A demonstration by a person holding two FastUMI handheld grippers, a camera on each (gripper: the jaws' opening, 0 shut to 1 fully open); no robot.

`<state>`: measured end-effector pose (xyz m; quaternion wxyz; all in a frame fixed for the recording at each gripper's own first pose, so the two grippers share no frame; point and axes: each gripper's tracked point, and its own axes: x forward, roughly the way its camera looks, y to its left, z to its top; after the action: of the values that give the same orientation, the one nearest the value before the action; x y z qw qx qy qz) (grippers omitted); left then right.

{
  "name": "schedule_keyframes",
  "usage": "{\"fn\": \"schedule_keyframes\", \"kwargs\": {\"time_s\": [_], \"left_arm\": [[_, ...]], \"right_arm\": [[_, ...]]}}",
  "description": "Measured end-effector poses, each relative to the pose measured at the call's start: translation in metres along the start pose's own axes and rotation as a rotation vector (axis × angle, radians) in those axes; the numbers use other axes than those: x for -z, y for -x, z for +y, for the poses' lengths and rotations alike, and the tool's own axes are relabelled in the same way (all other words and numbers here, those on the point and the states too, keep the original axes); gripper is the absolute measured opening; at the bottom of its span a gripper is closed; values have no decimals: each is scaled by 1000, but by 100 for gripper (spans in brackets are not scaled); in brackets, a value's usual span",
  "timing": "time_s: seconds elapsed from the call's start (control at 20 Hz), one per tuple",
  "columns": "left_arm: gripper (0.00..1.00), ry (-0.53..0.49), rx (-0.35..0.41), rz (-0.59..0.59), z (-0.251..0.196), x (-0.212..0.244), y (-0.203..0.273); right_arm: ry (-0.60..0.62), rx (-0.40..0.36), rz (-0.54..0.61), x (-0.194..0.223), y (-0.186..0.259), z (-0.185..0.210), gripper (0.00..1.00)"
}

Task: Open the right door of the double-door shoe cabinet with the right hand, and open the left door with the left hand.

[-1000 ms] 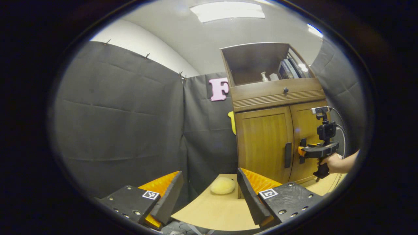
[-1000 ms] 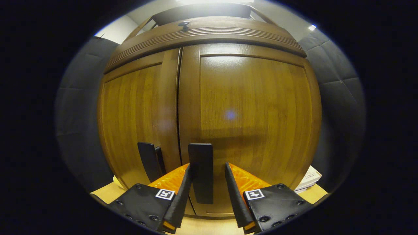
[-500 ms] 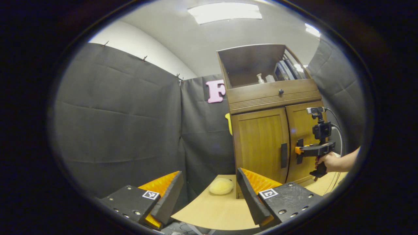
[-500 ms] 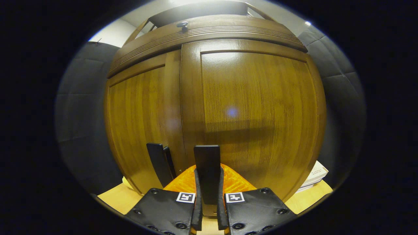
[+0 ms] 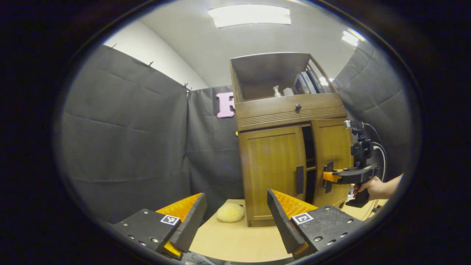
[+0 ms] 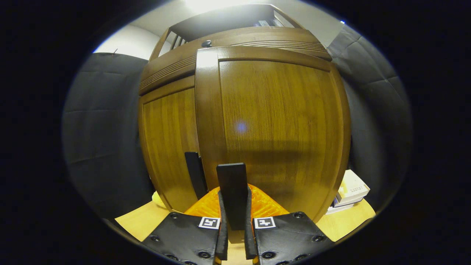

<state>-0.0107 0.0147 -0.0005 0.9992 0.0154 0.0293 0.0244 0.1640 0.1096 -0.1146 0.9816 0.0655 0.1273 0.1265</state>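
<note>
Two doors: right door [image 6: 279, 129] had swung ajar from flush a second earlier, left door [image 5: 271, 173] shut, on shoe cabinet [image 5: 290, 110] at table [image 5: 235, 243] back.
Right claw [image 6: 234, 206]: went from spread to pinching right handle [image 6: 232, 184], both fingers on it.
Left claw [image 5: 235, 217]: spread, empty, well apart from left handle [image 5: 299, 179].
Meaning: right half underway, likely needs wider swing; left untouched.
</note>
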Motion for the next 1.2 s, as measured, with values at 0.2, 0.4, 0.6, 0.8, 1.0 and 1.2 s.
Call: {"fn": "schedule_keyframes", "kwargs": {"time_s": [0.2,0.4,0.6,0.8,1.0,1.2], "left_arm": [[95,23,61,-14,-32,4,-7],[95,32,116,-27,-61,6,-11],[95,35,168,-30,-80,6,-19],[95,46,213,-30,-112,5,-22],[94,42,249,-33,-134,2,-28],[95,55,286,-26,-159,3,-19]], "right_arm": [[-5,-10,11,3,28,-9,17],[-14,-8,19,5,58,-23,17],[-26,0,24,7,81,-38,17],[-39,21,28,9,103,-56,17],[-29,47,30,9,122,-75,23],[-13,87,34,8,138,-95,19]]}}
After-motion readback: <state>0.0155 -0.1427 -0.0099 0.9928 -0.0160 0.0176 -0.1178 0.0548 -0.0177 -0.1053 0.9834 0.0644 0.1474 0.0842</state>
